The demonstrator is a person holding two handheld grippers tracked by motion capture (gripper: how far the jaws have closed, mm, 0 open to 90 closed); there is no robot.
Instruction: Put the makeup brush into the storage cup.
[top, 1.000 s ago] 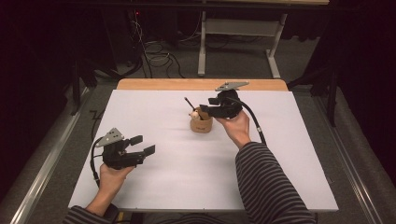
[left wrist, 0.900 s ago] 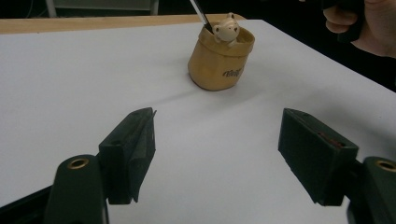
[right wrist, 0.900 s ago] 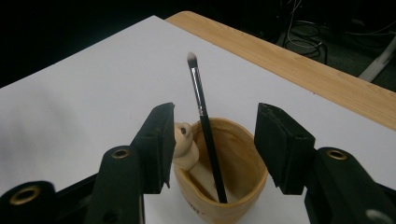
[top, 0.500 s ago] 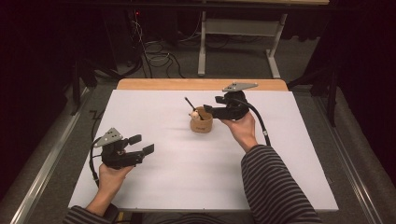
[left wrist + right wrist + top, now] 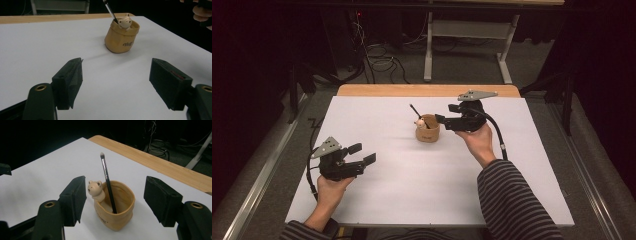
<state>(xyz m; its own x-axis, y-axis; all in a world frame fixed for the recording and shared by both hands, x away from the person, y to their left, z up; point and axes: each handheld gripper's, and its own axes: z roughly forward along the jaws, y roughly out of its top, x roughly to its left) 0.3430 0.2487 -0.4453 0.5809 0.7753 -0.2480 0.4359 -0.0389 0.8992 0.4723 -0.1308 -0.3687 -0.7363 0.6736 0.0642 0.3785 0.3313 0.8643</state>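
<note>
Brush holder [image 5: 114, 206], a small tan pouch-shaped pot with a bear figure [image 5: 95, 190] on its rim, is standing upright on the far middle of the white table [image 5: 422, 195], just left of the right gripper [image 5: 443, 120].

Right gripper: jaws are standing wide apart and holding nothing. In the right gripper view they are flanking the pot at a higher level, without touching it. A slim black makeup brush [image 5: 107, 183] is leaning inside the pot, bristle tip up.

Left gripper [image 5: 362, 154]: jaws are likewise spread wide and empty, hovering over bare table at the near left, well apart from the pot, which is showing beyond them in the left gripper view.

Handling assessment: the pot is looking light and possibly soft-walled, with a wavy rim, so a hard squeeze is likely to buckle it or tip it. The brush is appearing light, stiff and thin, and it is probably slippery. The best hold is judged to be on the handle above the rim, clear of the bristles.

Beyond the table, a wooden edge strip [image 5: 427, 90] is running along the far side.
</note>
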